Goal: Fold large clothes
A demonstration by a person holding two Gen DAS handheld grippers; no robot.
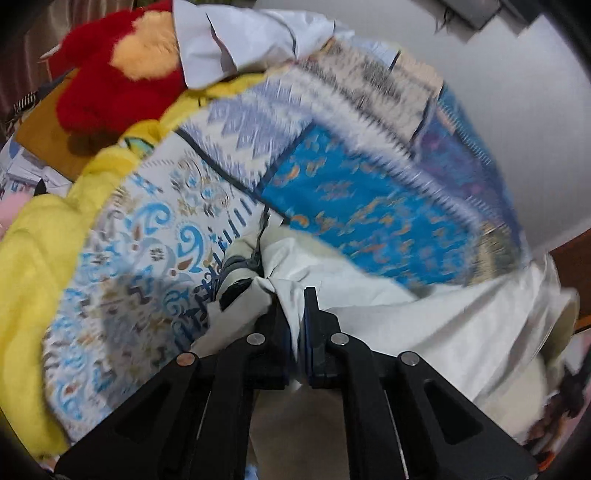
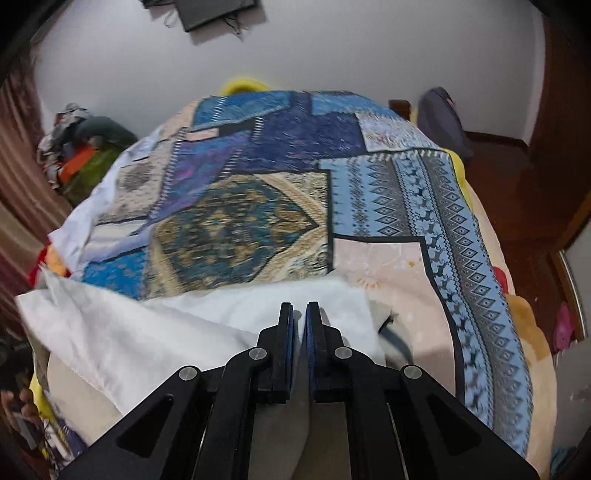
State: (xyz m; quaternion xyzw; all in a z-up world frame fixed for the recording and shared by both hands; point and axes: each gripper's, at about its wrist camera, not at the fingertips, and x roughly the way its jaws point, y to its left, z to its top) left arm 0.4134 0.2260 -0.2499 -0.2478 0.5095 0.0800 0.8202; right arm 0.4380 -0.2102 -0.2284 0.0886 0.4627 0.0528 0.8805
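Observation:
A large patchwork cloth point(image 1: 347, 199) in blue, beige and white prints lies spread over the bed, its plain white underside point(image 1: 424, 325) turned up near me. My left gripper point(image 1: 300, 295) is shut on a bunched white edge of this cloth, which runs up between the fingers. In the right wrist view the same cloth point(image 2: 258, 206) covers the bed, with a white folded-back strip point(image 2: 155, 325) along the near side. There my right gripper point(image 2: 299, 306) is shut, pinching the white edge, and pale fabric shows between the finger bases.
A red and orange plush toy point(image 1: 107, 70) and a yellow blanket point(image 1: 33, 266) lie left of the cloth. White fabric point(image 1: 236, 33) is heaped behind the toy. A clothes pile point(image 2: 85, 151) sits by the wall at left. Dark wooden floor point(image 2: 517, 192) lies to the right.

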